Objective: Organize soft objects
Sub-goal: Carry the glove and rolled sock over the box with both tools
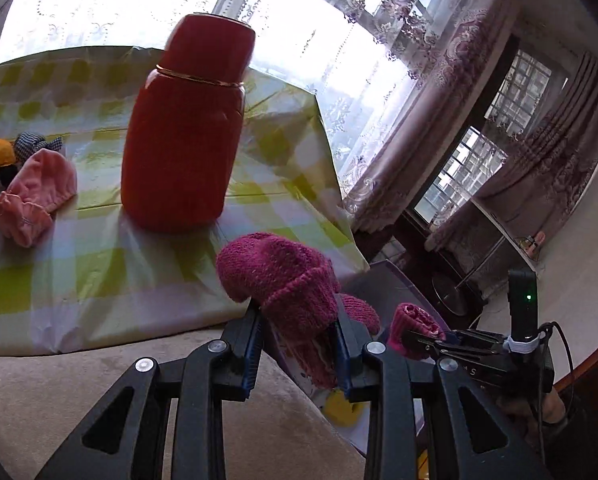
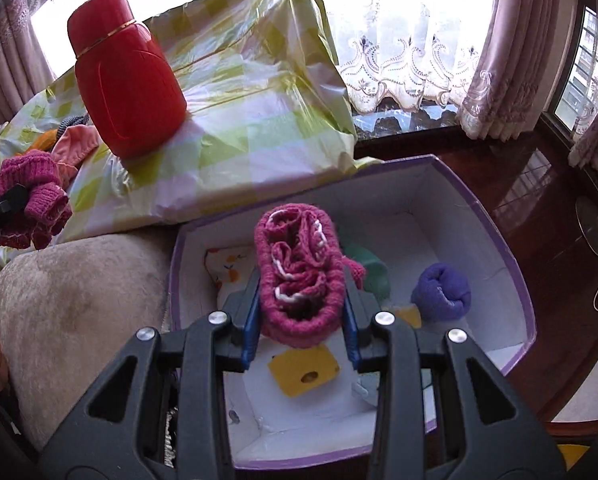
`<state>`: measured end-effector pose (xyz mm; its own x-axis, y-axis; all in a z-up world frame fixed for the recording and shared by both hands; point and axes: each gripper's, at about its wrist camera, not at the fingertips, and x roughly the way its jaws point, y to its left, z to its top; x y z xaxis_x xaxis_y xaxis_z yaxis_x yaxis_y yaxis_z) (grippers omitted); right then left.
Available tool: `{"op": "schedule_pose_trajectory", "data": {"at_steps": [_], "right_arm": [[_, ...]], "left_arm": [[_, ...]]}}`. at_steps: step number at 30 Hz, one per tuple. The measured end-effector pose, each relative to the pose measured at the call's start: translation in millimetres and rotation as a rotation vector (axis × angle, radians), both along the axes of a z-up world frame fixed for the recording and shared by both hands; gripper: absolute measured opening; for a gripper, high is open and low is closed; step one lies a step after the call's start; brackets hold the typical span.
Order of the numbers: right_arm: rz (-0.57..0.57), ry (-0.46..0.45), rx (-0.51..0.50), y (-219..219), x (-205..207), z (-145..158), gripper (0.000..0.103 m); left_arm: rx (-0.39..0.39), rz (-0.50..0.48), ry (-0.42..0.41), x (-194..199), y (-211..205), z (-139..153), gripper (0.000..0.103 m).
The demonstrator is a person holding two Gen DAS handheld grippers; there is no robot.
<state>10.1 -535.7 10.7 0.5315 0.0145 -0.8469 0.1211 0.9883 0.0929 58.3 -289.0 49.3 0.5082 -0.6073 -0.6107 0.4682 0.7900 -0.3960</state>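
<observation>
Both grippers carry magenta knitwear toward storage. The right gripper (image 2: 301, 316) is clamped on a knit piece (image 2: 299, 276) and hangs directly above the open box (image 2: 519, 280), where a purple roll (image 2: 443, 292) lies ahead to its right. The left gripper (image 1: 299, 344) grips a knit mitten (image 1: 283, 276) beside the box, with a red flask (image 1: 187, 128) ahead. Next, probably: lower the right gripper, then spread its jaws over a free spot.

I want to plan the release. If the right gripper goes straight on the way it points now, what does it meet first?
Probably the box interior. The right gripper, shut on a magenta knit item, points down into the open box, toward the green soft item and the far white wall. Depth is unclear, so which comes first is uncertain.
</observation>
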Motion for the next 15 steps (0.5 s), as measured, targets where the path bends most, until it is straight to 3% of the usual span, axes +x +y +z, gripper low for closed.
{"op": "schedule_pose_trajectory", "data": {"at_steps": [7, 15], "right_arm": [[-0.017, 0.135, 0.063, -24, -24, -35, 0.038], [0.011, 0.219, 0.076, -24, -27, -52, 0.038]], "left_arm": [[0.107, -0.243, 0.096, -6, -73, -20, 0.032], [0.227, -0.403, 0.198, -15, -114, -46, 0.032]]}}
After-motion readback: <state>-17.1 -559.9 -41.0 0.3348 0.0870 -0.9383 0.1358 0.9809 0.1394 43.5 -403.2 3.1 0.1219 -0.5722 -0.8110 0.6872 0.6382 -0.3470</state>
